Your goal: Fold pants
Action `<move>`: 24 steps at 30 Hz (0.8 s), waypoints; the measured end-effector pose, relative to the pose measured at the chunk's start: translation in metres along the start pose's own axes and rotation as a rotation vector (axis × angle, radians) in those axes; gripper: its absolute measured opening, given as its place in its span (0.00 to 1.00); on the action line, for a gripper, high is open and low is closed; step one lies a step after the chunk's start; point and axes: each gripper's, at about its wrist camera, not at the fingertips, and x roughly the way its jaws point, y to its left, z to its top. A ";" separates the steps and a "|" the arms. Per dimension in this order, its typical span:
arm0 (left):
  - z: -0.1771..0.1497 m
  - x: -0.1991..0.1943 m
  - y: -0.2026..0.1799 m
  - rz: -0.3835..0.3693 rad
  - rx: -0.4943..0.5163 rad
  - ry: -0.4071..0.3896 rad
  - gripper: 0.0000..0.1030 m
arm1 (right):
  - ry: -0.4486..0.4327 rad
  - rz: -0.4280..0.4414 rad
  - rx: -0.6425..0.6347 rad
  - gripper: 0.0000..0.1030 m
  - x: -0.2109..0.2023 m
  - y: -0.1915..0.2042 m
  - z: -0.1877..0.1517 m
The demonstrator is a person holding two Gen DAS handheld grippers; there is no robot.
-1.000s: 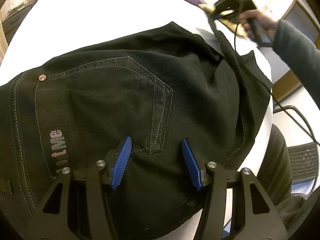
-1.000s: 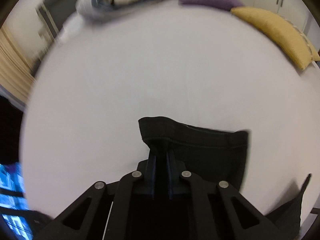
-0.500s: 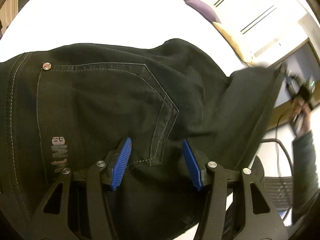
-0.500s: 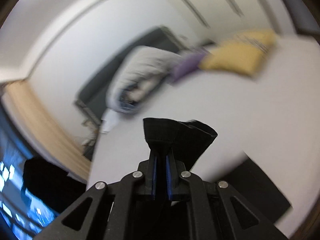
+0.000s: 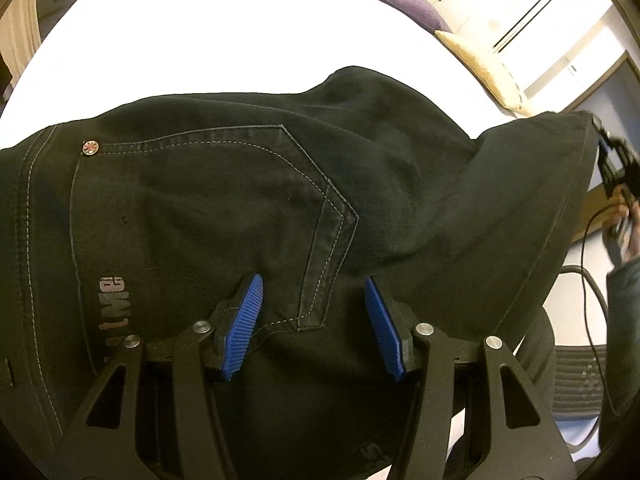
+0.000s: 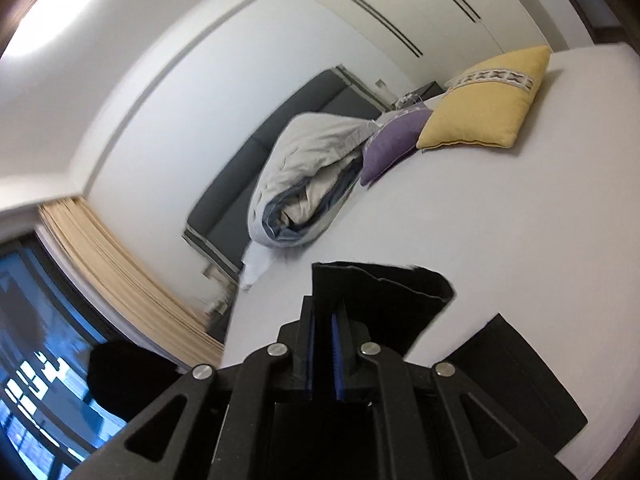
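Observation:
Black pants (image 5: 224, 200) lie on a white bed (image 5: 192, 32), back pocket up, seat end near me. My left gripper (image 5: 314, 312) is open, its blue pads either side of the pocket's lower corner, just above the cloth. My right gripper (image 6: 325, 320) is shut on the pants' leg hem (image 6: 384, 292) and holds it lifted off the bed. In the left wrist view the lifted leg (image 5: 532, 208) hangs as a taut sheet on the right, up to the right gripper (image 5: 614, 160).
A yellow pillow (image 6: 488, 104), a purple pillow (image 6: 394, 142) and a rolled grey duvet (image 6: 308, 176) lie at the head of the bed. A grey headboard (image 6: 264, 148) is behind them. A mesh chair (image 5: 576, 376) stands at the right of the bed.
My right gripper has lifted the leg hem off the bed and swung it up and toward the near side. The left gripper has stayed open over the pocket.

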 end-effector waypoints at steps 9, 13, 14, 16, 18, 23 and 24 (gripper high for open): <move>-0.007 -0.005 0.000 -0.001 0.010 -0.002 0.52 | -0.034 -0.272 0.425 0.09 -0.026 -0.144 -0.088; -0.004 0.000 -0.012 0.016 0.030 -0.003 0.60 | 0.016 -0.195 0.454 0.33 -0.012 -0.144 -0.083; -0.004 0.001 -0.014 0.030 0.040 -0.002 0.60 | 0.011 -0.169 0.478 0.43 -0.010 -0.144 -0.082; -0.005 0.002 -0.020 0.049 0.055 -0.003 0.62 | 0.014 -0.175 0.478 0.48 -0.006 -0.141 -0.078; -0.006 0.002 -0.021 0.052 0.056 -0.005 0.63 | 0.039 -0.191 0.477 0.48 -0.003 -0.135 -0.076; -0.007 0.003 -0.024 0.054 0.059 -0.004 0.65 | 0.109 -0.230 0.445 0.06 0.018 -0.133 -0.071; -0.007 0.004 -0.026 0.055 0.059 -0.003 0.65 | 0.089 -0.241 0.459 0.06 0.014 -0.135 -0.072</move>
